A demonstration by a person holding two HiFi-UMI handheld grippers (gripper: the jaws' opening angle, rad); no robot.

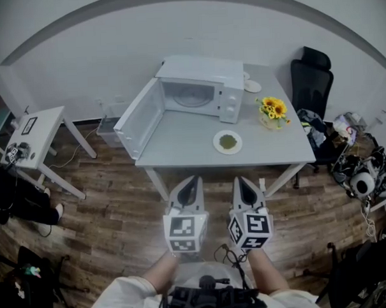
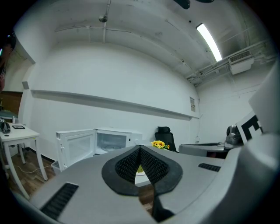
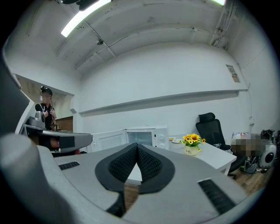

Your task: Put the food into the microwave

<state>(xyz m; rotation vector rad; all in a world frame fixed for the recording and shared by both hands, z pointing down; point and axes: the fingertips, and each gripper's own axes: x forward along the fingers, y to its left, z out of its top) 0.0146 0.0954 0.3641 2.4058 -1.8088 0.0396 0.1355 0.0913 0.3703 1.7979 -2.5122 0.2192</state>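
A white plate with green food [image 1: 227,142] lies on the white table [image 1: 288,149], in front of and to the right of the microwave [image 1: 200,92]. The microwave's door [image 1: 139,120] hangs open to the left and its cavity looks empty. My left gripper [image 1: 193,181] and right gripper [image 1: 240,180] are side by side over the floor, short of the table's near edge. Both point at the table, both are shut, and neither holds anything. The left gripper view shows shut jaws [image 2: 140,148] and the open microwave [image 2: 111,142]. In the right gripper view the jaws [image 3: 138,146] also meet, below the microwave [image 3: 146,136].
A pot of yellow flowers [image 1: 272,110] and a small dish [image 1: 252,85] stand on the table's right side. A black office chair [image 1: 311,81] is behind the table's right end. A small white side table [image 1: 36,134] stands at left. A person [image 3: 46,109] is far left.
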